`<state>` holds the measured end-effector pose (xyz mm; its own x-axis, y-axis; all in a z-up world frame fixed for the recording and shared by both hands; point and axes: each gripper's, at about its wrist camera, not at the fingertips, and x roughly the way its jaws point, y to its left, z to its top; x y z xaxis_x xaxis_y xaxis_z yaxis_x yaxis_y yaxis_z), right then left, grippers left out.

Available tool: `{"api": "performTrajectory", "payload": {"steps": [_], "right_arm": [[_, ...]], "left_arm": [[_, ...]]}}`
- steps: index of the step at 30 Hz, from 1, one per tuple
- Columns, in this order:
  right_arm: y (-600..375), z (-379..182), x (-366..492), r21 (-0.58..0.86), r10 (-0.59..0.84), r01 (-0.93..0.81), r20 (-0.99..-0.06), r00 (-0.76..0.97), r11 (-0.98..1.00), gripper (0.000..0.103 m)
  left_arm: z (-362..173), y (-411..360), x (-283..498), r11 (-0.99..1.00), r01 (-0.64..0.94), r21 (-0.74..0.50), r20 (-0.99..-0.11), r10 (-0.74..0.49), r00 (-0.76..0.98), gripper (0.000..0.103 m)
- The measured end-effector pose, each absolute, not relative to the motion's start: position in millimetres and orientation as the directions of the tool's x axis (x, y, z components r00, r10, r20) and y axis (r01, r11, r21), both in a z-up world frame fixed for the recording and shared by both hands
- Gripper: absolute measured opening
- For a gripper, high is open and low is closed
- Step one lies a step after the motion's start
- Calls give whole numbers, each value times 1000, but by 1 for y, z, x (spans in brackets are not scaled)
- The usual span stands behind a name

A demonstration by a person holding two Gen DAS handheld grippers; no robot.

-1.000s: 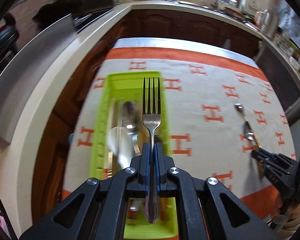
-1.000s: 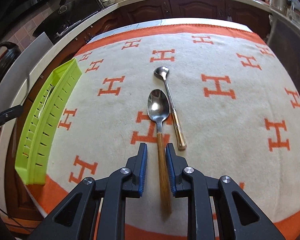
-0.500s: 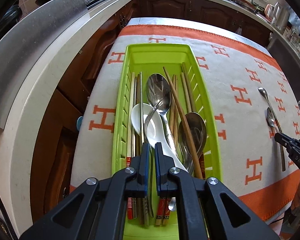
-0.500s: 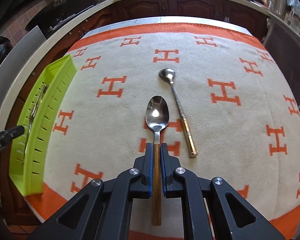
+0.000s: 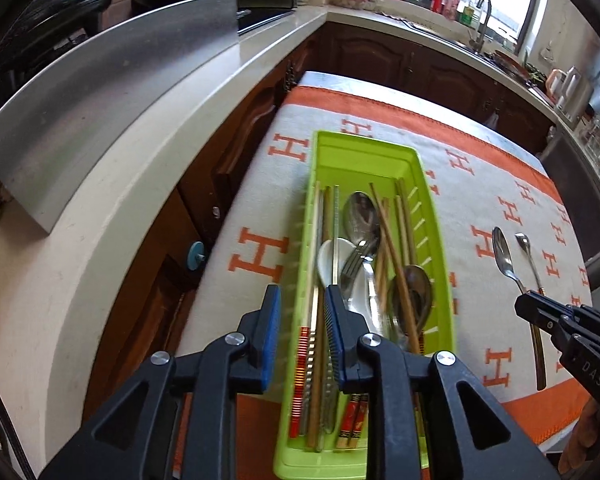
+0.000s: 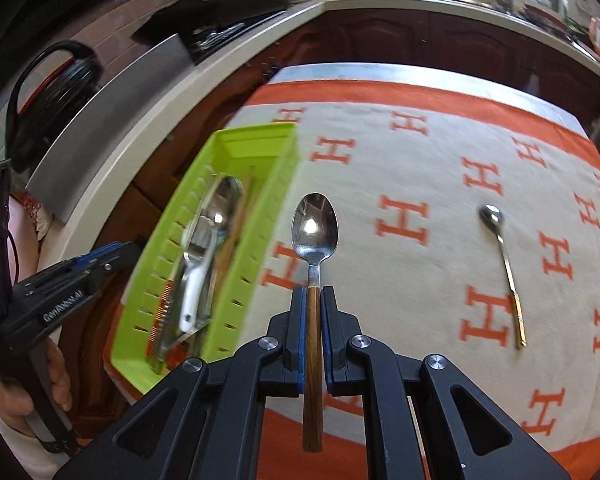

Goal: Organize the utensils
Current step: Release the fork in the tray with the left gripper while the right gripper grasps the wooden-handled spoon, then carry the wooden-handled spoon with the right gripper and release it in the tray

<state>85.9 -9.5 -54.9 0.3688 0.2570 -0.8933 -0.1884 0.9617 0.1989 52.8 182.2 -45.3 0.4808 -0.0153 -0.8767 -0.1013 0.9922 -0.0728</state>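
Note:
The green tray (image 5: 432,220) on the patterned cloth holds chopsticks, spoons and a steel fork (image 5: 356,256). My left gripper (image 5: 302,320) hangs over the tray's left wall. Its jaws are opening and the pads press on nothing, with only the tray's contents showing below the gap. My right gripper (image 6: 314,296) is shut on the wooden handle of a steel spoon (image 6: 315,226), held above the cloth just right of the tray (image 6: 268,216). A small gold-handled spoon (image 6: 504,264) lies on the cloth further right. The left gripper (image 6: 116,250) appears at the tray's left.
A white-and-orange H-patterned cloth (image 6: 420,160) covers the table. A pale countertop (image 5: 140,152) with a steel panel (image 5: 100,100) and dark wood cabinets run close along the table's left side. A hand (image 6: 56,380) holds the left gripper.
The left gripper lowered the fork into the tray, let it go and spread its jaws. The right gripper shut on the wooden-handled spoon and carried it left, up to the tray.

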Motion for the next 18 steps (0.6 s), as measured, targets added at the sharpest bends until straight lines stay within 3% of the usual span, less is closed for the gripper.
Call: {"api": "performTrajectory", "payload": {"steps": [8,18], "right_arm": [[56,-48,116,284,343,-216,-880,328,934,6],[87,-84,147,259,290,-146,-920,264,955,7]], "left_arm": [[-60,203,53,987,-144,-65,-893,7,450,21],[-65,203,52,990,-126,-63,-899,-2,438,27]]}}
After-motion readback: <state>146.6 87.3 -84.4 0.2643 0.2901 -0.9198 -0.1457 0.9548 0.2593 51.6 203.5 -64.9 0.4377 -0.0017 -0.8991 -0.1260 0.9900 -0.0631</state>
